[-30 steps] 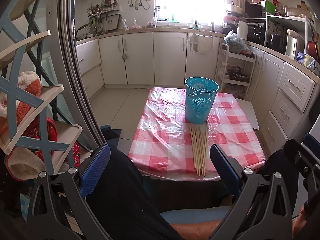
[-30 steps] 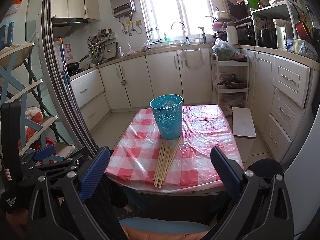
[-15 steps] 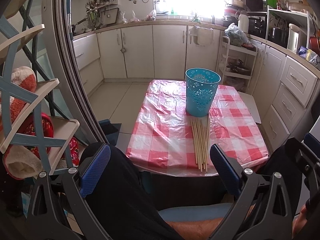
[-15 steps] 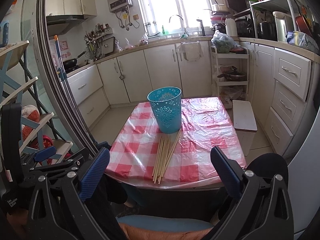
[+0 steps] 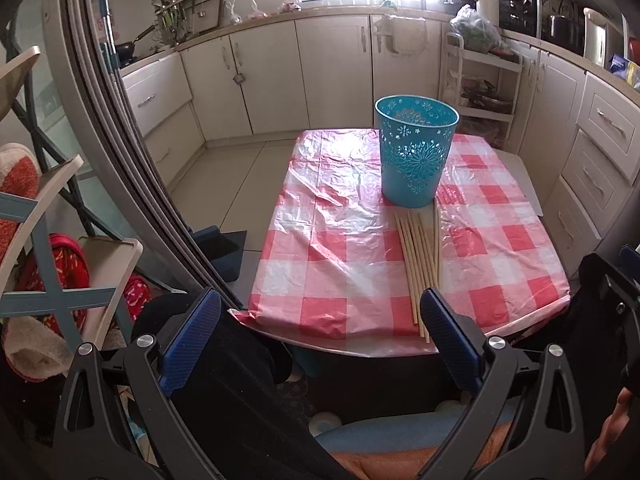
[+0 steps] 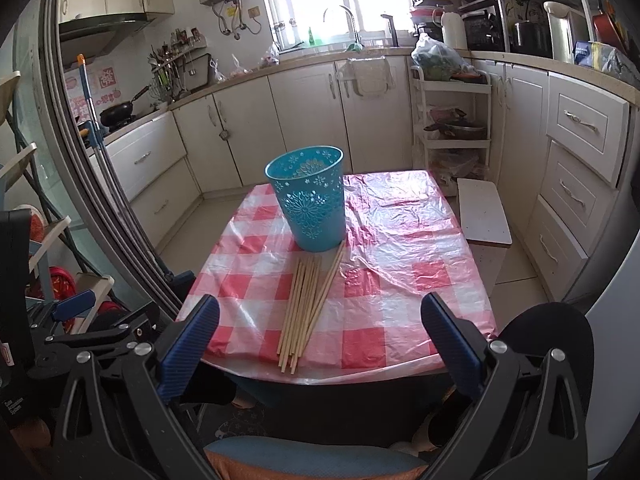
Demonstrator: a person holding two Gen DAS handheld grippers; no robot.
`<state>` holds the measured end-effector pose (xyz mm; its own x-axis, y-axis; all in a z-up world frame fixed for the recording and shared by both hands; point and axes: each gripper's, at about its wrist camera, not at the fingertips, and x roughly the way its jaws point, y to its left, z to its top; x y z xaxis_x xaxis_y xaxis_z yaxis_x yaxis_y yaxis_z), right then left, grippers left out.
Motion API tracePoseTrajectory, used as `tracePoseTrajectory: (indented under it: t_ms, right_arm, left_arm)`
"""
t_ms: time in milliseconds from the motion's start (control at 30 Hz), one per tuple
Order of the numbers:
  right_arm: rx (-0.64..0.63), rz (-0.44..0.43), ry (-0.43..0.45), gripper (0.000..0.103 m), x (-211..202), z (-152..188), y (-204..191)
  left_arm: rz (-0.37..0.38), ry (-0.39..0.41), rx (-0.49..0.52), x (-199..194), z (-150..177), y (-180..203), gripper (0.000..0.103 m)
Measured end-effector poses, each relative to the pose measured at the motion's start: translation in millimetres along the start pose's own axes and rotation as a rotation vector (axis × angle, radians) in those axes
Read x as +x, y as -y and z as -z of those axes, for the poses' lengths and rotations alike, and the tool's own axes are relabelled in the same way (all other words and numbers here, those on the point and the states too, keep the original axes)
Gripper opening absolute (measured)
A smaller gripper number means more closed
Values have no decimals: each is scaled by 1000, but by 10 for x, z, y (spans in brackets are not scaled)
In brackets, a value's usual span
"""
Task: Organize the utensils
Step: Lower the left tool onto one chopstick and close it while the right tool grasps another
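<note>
I am holding my left gripper (image 5: 320, 336) low in the frame, short of the near edge of the bench (image 5: 304, 256), which is wearing a red-and-white checked plastic cloth. Its blue-padded fingers (image 5: 191, 340) are standing wide apart and are gripping nothing. My right gripper (image 6: 320, 336) is sitting likewise at the bottom of its own frame, fingers (image 6: 450, 344) spread fully and holding nothing.

The bundle of pale wooden chopsticks (image 5: 420, 264) is lying flat on the cloth, right of centre in the left wrist view, running from the near bench edge up toward the container. In the right wrist view the same chopsticks (image 6: 308, 300) are lying at centre frame, fanning slightly, with one stick angled off to the right. Their far ends are reaching the foot of the turquoise perforated plastic holder (image 5: 416, 156), which is standing upright on the bench, at upper centre of the right wrist view (image 6: 310, 198). Whether the sticks are touching it, I cannot tell.

Neither gripper is touching the chopsticks or the holder.
</note>
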<state>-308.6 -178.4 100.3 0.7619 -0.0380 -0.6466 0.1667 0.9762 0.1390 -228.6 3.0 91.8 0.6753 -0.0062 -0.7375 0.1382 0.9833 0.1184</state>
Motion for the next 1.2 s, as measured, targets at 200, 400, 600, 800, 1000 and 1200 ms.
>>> tracePoseTrajectory:
  t_ms: [200,400,600,800,1000,1200]
  right_arm:
    - [-47,47,-75,89,723,-116,146]
    - [94,-6,-219,45,1683,-158,348]
    - [126,-39,-288,26,2212,-175,349]
    - [52,-42,-307,17,2441,-146,204]
    - [20,-71,-322,17,2452,-189,124]
    - [-53,-60,-319,16,2469,-190,27]
  left_arm:
    - [20,-88,-10,616,-108,34,96]
    - [55,-144,-51,1123,-265,93,96]
    - [64,-190,-75,1604,-381,220,96]
    - [63,-239,-67,2000,-411,366,95]
    - [79,-278,-75,2305,-475,474,93]
    - [85,-292,-62,2405,-460,532,92]
